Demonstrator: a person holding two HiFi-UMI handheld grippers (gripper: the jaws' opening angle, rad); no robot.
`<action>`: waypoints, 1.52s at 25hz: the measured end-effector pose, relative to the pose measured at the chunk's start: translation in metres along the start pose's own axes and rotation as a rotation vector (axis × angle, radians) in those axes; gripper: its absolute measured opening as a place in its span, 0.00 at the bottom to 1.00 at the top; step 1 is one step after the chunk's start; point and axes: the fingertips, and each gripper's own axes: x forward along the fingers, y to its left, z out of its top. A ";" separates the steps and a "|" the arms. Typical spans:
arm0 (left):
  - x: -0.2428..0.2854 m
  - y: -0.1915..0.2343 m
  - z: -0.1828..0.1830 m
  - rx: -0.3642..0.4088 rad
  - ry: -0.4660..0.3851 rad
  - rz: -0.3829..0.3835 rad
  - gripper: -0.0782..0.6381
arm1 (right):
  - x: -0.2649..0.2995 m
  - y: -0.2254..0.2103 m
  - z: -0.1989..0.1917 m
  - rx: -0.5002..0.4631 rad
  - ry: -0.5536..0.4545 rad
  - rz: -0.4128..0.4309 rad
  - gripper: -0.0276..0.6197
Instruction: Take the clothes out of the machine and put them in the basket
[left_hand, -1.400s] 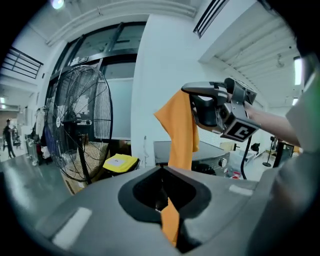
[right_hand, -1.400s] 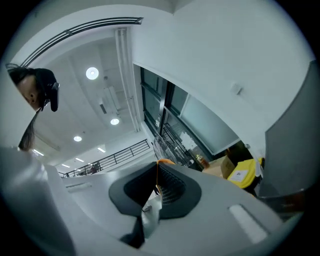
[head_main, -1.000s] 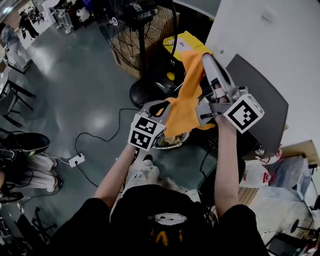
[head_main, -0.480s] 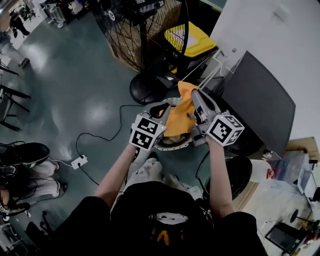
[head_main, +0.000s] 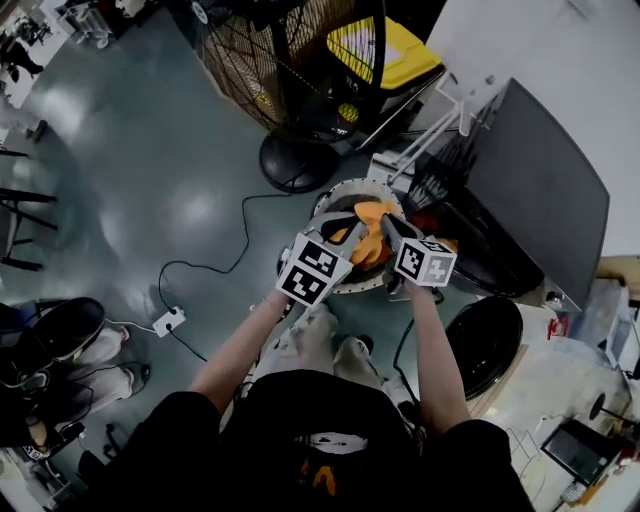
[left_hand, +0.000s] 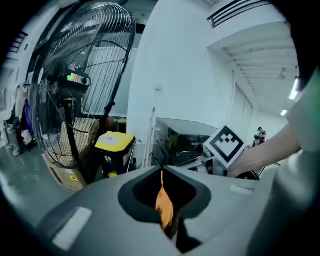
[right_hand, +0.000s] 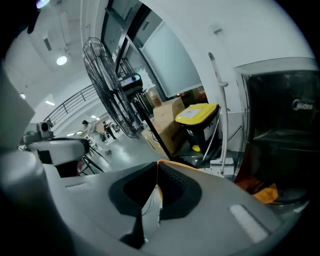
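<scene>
An orange cloth (head_main: 370, 243) is bunched in the round light-rimmed basket (head_main: 335, 290) on the floor. Both grippers meet over it. My left gripper (head_main: 345, 222) is shut on a fold of the orange cloth (left_hand: 163, 206), which is pinched between its jaws. My right gripper (head_main: 386, 224) is also shut, and a thin orange edge of the cloth (right_hand: 159, 163) shows along its closed jaws. The dark machine (head_main: 540, 190) stands just right of the basket. In the right gripper view its dark front (right_hand: 285, 120) fills the right side. The basket's inside is mostly hidden by the grippers.
A large floor fan (head_main: 290, 60) stands behind the basket, with a yellow-lidded bin (head_main: 390, 50) beside it. A black cable and a white power strip (head_main: 168, 322) lie on the floor at left. A black round object (head_main: 485, 345) sits near my right arm. Someone's legs (head_main: 60, 350) are at far left.
Both grippers came down with the orange cloth, from head height beside the machine to the basket. The cloth, stretched out and hanging before, is now bunched in the basket.
</scene>
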 end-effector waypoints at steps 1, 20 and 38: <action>0.005 -0.002 -0.002 0.004 0.008 -0.016 0.12 | 0.006 -0.009 -0.008 0.001 0.023 -0.027 0.09; 0.031 -0.029 -0.021 0.047 0.066 -0.155 0.12 | 0.001 -0.034 -0.042 0.043 0.043 -0.110 0.34; 0.018 -0.047 -0.008 0.048 0.023 -0.155 0.12 | -0.080 0.011 0.004 0.036 -0.214 -0.066 0.23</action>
